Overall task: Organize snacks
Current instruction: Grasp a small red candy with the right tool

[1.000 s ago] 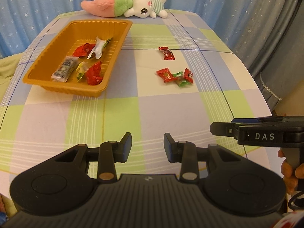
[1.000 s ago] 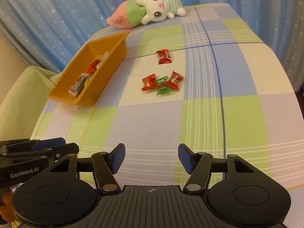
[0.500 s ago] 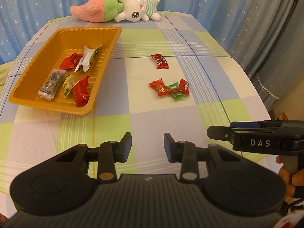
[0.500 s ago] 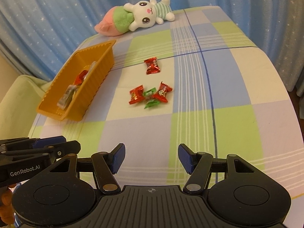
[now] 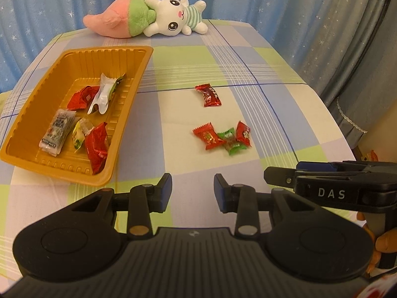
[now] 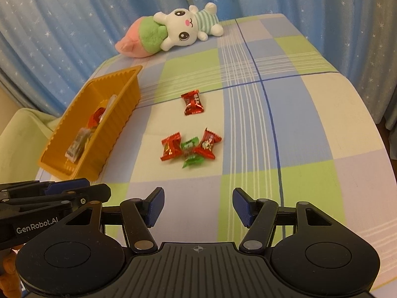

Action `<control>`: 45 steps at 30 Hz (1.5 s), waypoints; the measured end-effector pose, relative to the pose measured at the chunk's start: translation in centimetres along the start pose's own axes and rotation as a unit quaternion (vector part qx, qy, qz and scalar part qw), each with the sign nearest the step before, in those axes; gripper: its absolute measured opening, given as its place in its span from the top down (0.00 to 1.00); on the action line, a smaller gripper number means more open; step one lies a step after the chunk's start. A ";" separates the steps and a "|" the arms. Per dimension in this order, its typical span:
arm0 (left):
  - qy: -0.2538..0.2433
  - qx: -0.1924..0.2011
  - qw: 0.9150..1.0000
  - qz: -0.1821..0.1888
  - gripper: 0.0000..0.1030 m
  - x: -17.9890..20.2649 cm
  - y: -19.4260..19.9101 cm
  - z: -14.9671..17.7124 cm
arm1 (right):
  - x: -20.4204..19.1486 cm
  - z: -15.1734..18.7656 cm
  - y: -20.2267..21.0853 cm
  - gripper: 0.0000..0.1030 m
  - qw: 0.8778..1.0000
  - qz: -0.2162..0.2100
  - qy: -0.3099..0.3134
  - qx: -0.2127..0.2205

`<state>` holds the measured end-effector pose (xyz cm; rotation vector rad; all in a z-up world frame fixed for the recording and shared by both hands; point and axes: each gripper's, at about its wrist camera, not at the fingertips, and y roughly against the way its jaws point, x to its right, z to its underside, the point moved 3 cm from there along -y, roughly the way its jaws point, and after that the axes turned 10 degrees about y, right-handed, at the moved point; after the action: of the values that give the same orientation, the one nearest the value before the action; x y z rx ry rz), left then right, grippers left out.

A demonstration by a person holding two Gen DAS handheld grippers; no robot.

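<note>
An orange tray [image 5: 139, 82] [image 6: 124, 114] at the left holds several wrapped snacks, among them a red packet [image 5: 96, 146] and a silver one [image 5: 57, 129]. On the checked cloth lie a single red candy [image 5: 208, 95] [image 6: 193, 102] and, nearer me, a cluster of two red candies and green ones [image 5: 224, 137] [image 6: 191, 147]. My left gripper [image 5: 193, 192] hovers over the near cloth with a narrow gap and nothing between its fingers. My right gripper [image 6: 196, 204] stands open wider, also holding nothing. Both are well short of the candies.
A plush rabbit in a pink-and-green carrot [image 5: 148, 18] [image 6: 173, 31] lies at the table's far edge. Blue starred curtains hang behind. The table's right edge [image 5: 332, 124] drops off beside grey drapery. The cloth falls away close behind the tray's left side.
Both grippers have drifted back and sideways over the table, so the tray, candies and plush sit lower and more central in view. Neither jaw gap has altered.
</note>
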<state>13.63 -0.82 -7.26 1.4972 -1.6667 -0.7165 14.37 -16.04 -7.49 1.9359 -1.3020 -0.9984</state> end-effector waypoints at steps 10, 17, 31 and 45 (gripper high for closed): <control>-0.001 -0.002 1.000 -0.006 0.68 -0.3 -2.4 -1.7 | 1.2 -1.7 -2.6 0.46 1.000 0.003 -0.019 0.022; 0.000 -0.005 1.000 -0.009 0.68 -0.6 -3.7 -2.6 | 2.0 -2.9 -4.7 0.58 0.999 0.001 -0.034 0.027; -0.001 -0.010 1.000 -0.009 0.68 -0.9 -5.6 -4.0 | 3.2 -4.0 -8.0 0.69 0.998 0.009 -0.054 0.021; -0.006 -0.017 1.000 0.004 0.68 0.3 -7.0 -4.4 | 4.0 -4.0 -7.4 0.84 0.998 0.023 -0.043 0.033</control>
<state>21.14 -1.80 -10.53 1.4651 -1.6609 -0.7484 22.35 -17.03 -12.30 1.9221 -1.4383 -1.0386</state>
